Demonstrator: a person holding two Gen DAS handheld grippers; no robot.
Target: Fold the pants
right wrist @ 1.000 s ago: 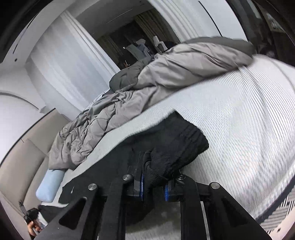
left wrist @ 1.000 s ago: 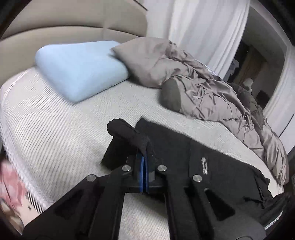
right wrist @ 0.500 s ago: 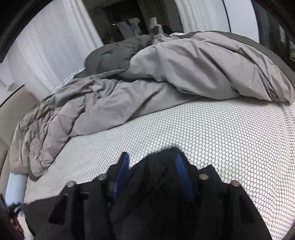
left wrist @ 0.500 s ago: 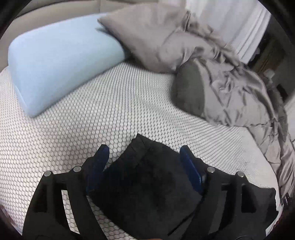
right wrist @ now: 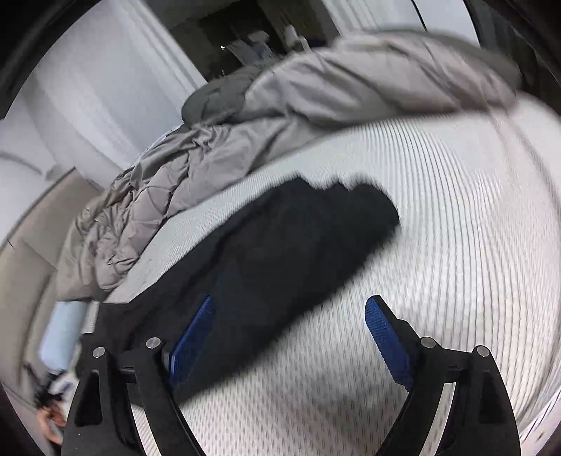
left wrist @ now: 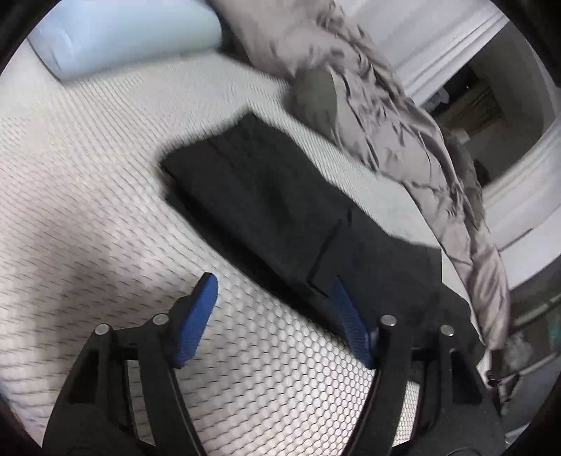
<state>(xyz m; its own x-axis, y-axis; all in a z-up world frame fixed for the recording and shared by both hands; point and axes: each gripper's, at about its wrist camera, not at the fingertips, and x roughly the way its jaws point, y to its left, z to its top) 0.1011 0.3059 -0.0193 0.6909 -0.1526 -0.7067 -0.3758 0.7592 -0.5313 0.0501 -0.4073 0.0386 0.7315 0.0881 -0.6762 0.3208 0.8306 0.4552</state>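
Left gripper [left wrist: 273, 298] hangs with its ribbed blue pads [left wrist: 196, 322] apart and closing in, nothing but honeycomb-mesh mattress [left wrist: 87, 217] between them; its far pad half merges into dark cloth. The black pants [left wrist: 266, 196] lie flat ahead, a soft folded slab, their far end cut off by blur. Right gripper [right wrist: 287, 315] is spreading wider, empty, one pad over the pants' [right wrist: 280, 259] edge. Beyond, a crumpled grey quilt [right wrist: 196, 168]; pale blue pillow [left wrist: 119, 31] off to the left gripper's far left.

place: bedroom | evidence: mattress [left wrist: 87, 182], blue pillow [left wrist: 122, 31], rumpled grey duvet [right wrist: 315, 105], padded headboard [right wrist: 24, 266]
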